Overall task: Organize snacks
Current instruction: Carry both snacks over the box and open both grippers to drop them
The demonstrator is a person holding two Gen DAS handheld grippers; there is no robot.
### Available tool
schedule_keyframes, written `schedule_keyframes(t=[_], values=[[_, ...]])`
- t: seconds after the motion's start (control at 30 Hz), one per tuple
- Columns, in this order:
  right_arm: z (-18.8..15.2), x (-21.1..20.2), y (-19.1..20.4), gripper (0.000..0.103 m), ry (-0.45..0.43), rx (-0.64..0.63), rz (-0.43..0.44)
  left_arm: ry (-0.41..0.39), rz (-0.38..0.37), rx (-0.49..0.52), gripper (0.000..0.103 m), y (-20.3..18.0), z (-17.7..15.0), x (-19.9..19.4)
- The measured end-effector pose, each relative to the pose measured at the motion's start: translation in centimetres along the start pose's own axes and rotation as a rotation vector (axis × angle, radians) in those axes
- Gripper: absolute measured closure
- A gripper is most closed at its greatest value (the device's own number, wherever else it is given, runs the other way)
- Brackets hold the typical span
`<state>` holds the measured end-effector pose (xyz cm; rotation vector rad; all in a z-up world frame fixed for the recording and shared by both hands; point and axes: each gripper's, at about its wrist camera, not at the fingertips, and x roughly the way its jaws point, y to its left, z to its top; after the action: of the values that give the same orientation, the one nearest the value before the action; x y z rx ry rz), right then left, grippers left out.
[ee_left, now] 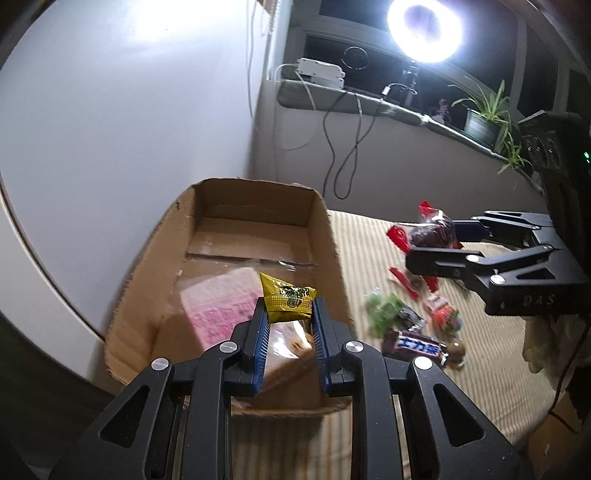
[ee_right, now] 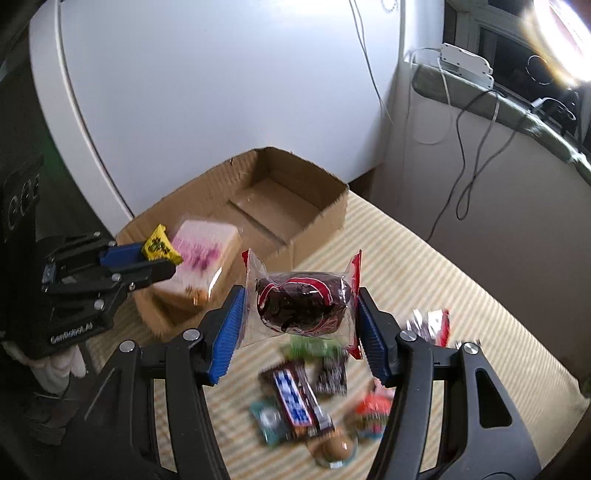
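Cardboard box [ee_left: 325,236] far left on striped bed [ee_right: 424,266], pink bread pack [ee_right: 207,254] inside. Right tongs [ee_right: 299,317] half open, clamping dark bun [ee_right: 301,304] in crinkly clear wrapper: soft, crushable, grip by ends. Left tongs [ee_left: 288,321] nearly closed on small yellow packet [ee_left: 286,297] over box: light, slippery.

"DAS" marks the right claw [ee_left: 436,242]; "GenRobot.AI" the left claw [ee_right: 162,258].

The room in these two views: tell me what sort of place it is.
Probably a bedroom at home, at night. A striped cover like bedding lies under the snacks, a windowsill carries a potted plant and chargers, and a ring light stands before the dark window.
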<state>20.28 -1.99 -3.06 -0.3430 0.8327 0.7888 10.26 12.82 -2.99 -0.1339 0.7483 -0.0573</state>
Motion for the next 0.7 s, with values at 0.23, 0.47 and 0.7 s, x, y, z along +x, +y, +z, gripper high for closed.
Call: schedule_keyframes(t=[0.23, 0.47, 0.7], values=[[2.8, 3.3, 0.3, 0.042, 0.003, -0.009, 0.01, 0.003, 0.015, -0.007, 0.082, 1.0, 0.7, 1.0], [4.9, 6.3, 0.5, 0.042, 0.016, -0.024, 0.016, 0.01, 0.023, -0.02, 0.082, 1.7, 1.1, 2.0], [6.1, 8.8, 0.5, 0.041, 0.034, -0.029, 0.024, 0.021, 0.029, -0.03, 0.082, 2.2, 1.3, 2.9]])
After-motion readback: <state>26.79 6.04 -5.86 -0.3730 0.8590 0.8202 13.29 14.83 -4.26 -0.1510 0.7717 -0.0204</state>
